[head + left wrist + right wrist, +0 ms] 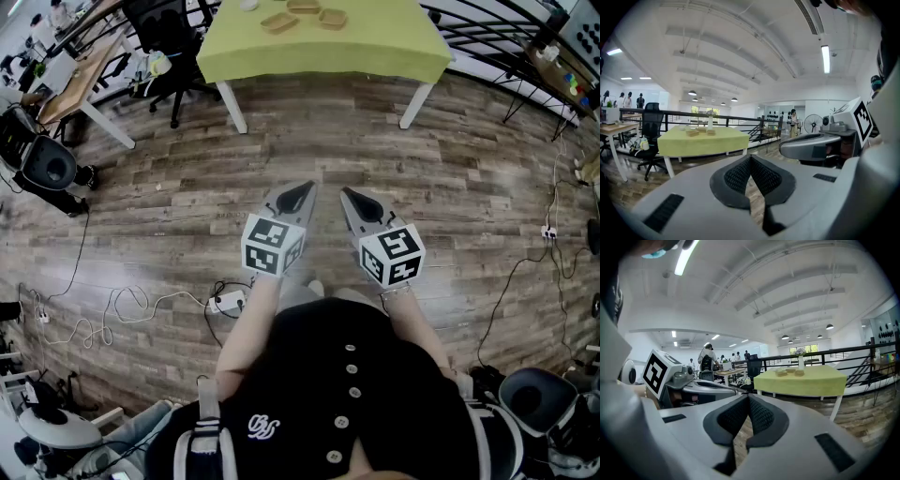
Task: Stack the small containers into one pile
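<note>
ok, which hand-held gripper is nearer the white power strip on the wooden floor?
Left. The left hand-held gripper hangs just up and right of the white power strip in the head view; the right hand-held gripper is further right, past the left one.

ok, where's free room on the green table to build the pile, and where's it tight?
Free: on the green table, the near strip between the containers and the front edge, plus the right end. Tight: around the three containers, set close together, with a white vase near them.
</note>
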